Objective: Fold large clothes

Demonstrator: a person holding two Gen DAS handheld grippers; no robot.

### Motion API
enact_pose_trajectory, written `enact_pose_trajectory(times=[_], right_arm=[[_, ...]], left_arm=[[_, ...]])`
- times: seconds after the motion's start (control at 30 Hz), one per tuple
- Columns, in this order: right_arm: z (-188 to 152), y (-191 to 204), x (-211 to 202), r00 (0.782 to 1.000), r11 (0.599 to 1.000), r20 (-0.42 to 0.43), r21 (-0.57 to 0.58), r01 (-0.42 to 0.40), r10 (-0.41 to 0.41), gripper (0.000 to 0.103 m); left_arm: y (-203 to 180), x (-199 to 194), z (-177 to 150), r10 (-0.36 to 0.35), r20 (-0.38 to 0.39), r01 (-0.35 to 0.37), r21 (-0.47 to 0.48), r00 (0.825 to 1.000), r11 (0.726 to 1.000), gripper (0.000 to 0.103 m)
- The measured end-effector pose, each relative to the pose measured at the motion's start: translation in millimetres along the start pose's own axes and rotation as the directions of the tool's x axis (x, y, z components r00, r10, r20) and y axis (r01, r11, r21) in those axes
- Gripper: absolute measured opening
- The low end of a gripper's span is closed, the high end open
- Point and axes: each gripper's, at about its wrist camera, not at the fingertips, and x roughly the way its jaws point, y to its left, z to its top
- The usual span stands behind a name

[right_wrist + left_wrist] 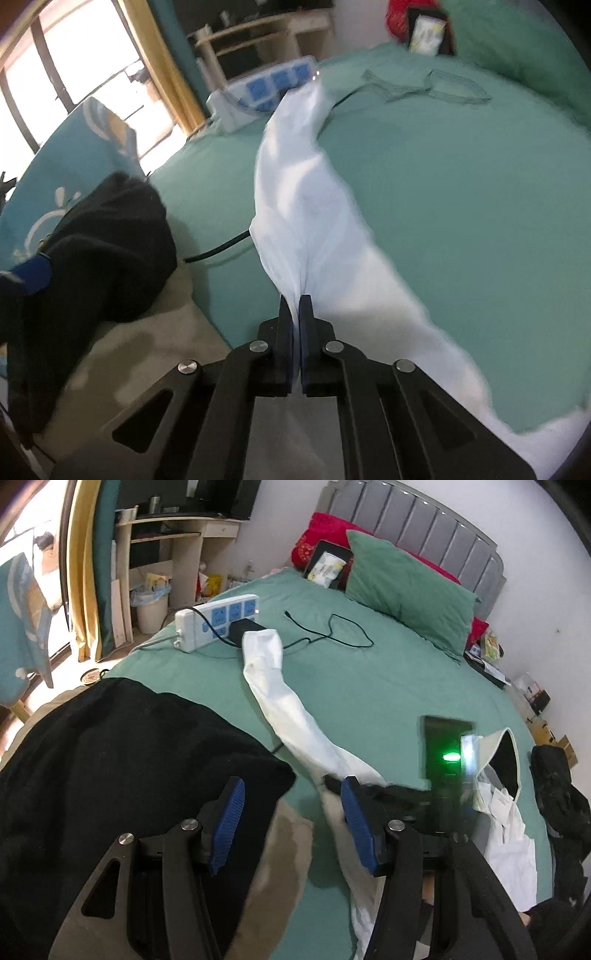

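Note:
A long white garment (280, 698) (306, 206) lies stretched across the green bed sheet (388, 686) (461, 221), its far end by the power strip. My right gripper (297, 306) is shut on a bunched part of it near the bed's front. In the left wrist view the right gripper (330, 782) comes in from the right, a green light on its body. My left gripper (293, 812) hangs open with nothing between its blue pads (229, 823). It is above the edge of a black garment (110, 757) (110, 236) that rests on a beige cloth (284, 849) (147, 350).
A white and blue power strip (218, 622) (266, 92) with a black cable (332, 631) lies at the sheet's far left. A green pillow (410, 590) and red cushions lean on the grey headboard. More white and black clothes (517, 830) are piled at the right edge.

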Motion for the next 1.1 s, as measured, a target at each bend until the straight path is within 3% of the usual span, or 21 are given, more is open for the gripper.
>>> enact_pose_trajectory(times=[0.13, 0.23, 0.37, 0.43, 0.47, 0.53, 0.57, 0.6, 0.67, 0.77, 0.9, 1.0, 1.1], right_arm=[[-17, -19, -67, 0.991, 0.997, 0.114, 0.025, 0.071, -0.074, 0.003], [-46, -42, -111, 0.984, 0.990, 0.134, 0.102, 0.103, -0.116, 0.003], [-103, -73, -136, 0.981, 0.961, 0.048, 0.217, 0.174, -0.188, 0.004], [-134, -88, -139, 0.973, 0.939, -0.064, 0.255, 0.231, -0.221, 0.006], [-148, -93, -139, 0.970, 0.933, -0.108, 0.267, 0.240, -0.219, 0.013], [-166, -98, -150, 0.969, 0.928, -0.105, 0.279, 0.246, -0.225, 0.032], [-169, -97, -157, 0.964, 0.925, -0.097, 0.272, 0.266, -0.249, 0.052], [-168, -96, -164, 0.953, 0.916, -0.091, 0.265, 0.301, -0.288, 0.066], [-157, -94, -171, 0.946, 0.910, -0.047, 0.264, 0.321, -0.321, 0.068], [-121, -81, -164, 0.943, 0.931, 0.026, 0.173, 0.321, -0.331, 0.068], [-68, -53, -127, 0.969, 0.976, 0.117, 0.045, 0.213, -0.217, 0.068], [-41, -44, -86, 0.987, 0.991, 0.094, 0.056, 0.125, -0.130, 0.068], [-28, -34, -51, 0.994, 0.990, 0.056, 0.107, 0.091, -0.097, 0.068]], left_arm=[[-14, 0, -6, -0.058, -0.017, 0.058, -0.015, 0.998, 0.998, 0.058], [-38, 6, -18, -0.106, -0.062, 0.107, 0.020, 0.992, 0.994, 0.058], [-72, 22, -43, -0.111, -0.140, 0.126, 0.105, 0.984, 0.986, 0.058], [-82, 32, -55, -0.087, -0.178, 0.112, 0.132, 0.980, 0.985, 0.058], [-84, 36, -59, -0.079, -0.191, 0.107, 0.137, 0.978, 0.985, 0.058], [-86, 42, -67, -0.061, -0.218, 0.093, 0.139, 0.974, 0.986, 0.058], [-85, 42, -68, -0.057, -0.219, 0.089, 0.136, 0.974, 0.987, 0.058], [-85, 40, -67, -0.057, -0.208, 0.087, 0.137, 0.976, 0.987, 0.058], [-83, 32, -63, -0.055, -0.180, 0.083, 0.148, 0.982, 0.985, 0.058], [-79, 19, -52, -0.050, -0.121, 0.068, 0.157, 0.991, 0.985, 0.058], [-66, 2, -33, -0.012, -0.063, 0.023, 0.182, 0.998, 0.983, 0.058], [-45, -4, -21, 0.015, -0.049, -0.008, 0.140, 0.999, 0.990, 0.058], [-28, -5, -13, 0.063, -0.048, -0.058, 0.115, 0.997, 0.992, 0.058]])
